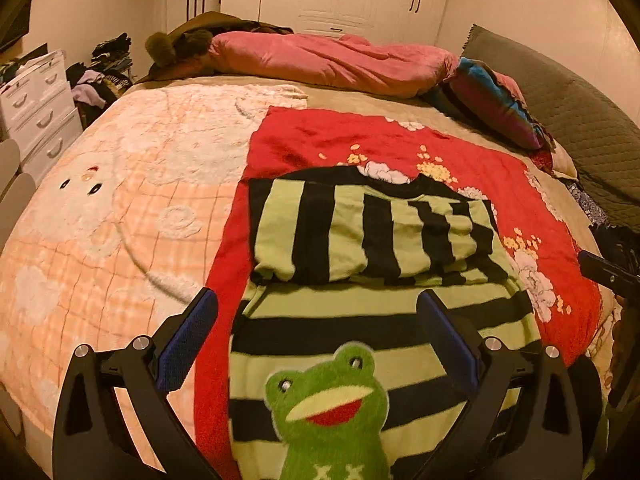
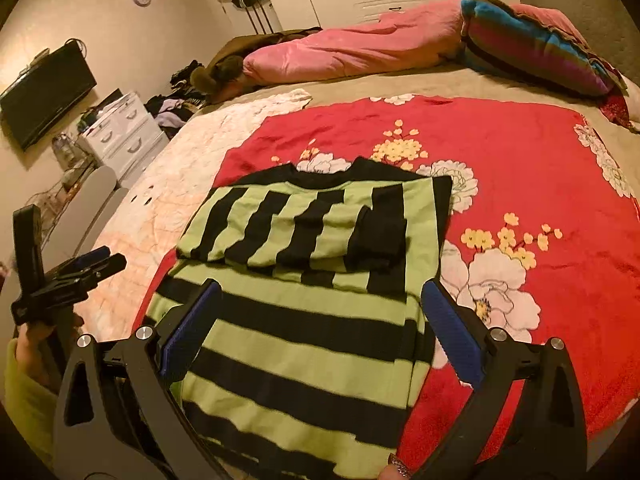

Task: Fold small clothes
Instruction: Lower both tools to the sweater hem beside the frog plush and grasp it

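Sleeves lie folded across the striped sweater [image 2: 296,312]; both claws, left [image 1: 316,320] and right [image 2: 320,312], hover open above its hem, probably next to lift it over the sleeves.

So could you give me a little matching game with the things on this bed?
Things:
1. frog patch
2. striped sweater
3. pink duvet
4. left gripper

Descriptions:
A. bunched along the far side of the bed
B. green, sewn on the sweater
C. jaws open over the sweater
D. sleeves folded across, lying on the red blanket

Pairs: 1-B, 2-D, 3-A, 4-C
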Available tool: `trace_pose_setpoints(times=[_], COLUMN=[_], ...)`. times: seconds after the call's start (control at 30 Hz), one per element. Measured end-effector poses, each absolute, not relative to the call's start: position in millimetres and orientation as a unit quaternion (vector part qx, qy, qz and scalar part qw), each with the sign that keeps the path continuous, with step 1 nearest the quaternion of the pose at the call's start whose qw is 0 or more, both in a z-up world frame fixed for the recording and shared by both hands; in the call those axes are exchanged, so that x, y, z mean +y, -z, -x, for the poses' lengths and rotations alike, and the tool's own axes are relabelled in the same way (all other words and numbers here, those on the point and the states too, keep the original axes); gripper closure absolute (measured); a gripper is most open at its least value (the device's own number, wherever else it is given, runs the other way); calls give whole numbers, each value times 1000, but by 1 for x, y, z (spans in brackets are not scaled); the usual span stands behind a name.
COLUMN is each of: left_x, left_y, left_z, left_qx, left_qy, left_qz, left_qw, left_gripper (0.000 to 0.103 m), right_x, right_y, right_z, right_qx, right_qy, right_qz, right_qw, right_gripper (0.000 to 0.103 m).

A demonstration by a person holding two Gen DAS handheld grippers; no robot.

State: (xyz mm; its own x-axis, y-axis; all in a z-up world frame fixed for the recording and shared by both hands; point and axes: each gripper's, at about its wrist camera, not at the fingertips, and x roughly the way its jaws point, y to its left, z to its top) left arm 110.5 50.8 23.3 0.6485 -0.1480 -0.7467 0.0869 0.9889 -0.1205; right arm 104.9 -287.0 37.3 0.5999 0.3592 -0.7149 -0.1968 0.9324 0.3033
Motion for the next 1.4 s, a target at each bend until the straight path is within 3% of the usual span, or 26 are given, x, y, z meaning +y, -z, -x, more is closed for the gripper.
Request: trace_pose_setpoints(times=[0.47,0.97,1.4], left_x=[77,103,89], left_y=[2,67,78], left_z=[-68,-37,-15], left_qx=[454,537,565], left_qy=[31,44,60], left_qz=[32,108,64], left_qw=[890,835,821], left_gripper=[4,4,5], right_x=[-300,-293,-284], right_y=[-17,51,79], right_z=[-64,-10,-8], right_qx=[448,558,609], right_qy=[-164,-140,-128], right_qz=[-103,-103,-84], right_qw=[873,812,779], right_gripper=[9,9,9])
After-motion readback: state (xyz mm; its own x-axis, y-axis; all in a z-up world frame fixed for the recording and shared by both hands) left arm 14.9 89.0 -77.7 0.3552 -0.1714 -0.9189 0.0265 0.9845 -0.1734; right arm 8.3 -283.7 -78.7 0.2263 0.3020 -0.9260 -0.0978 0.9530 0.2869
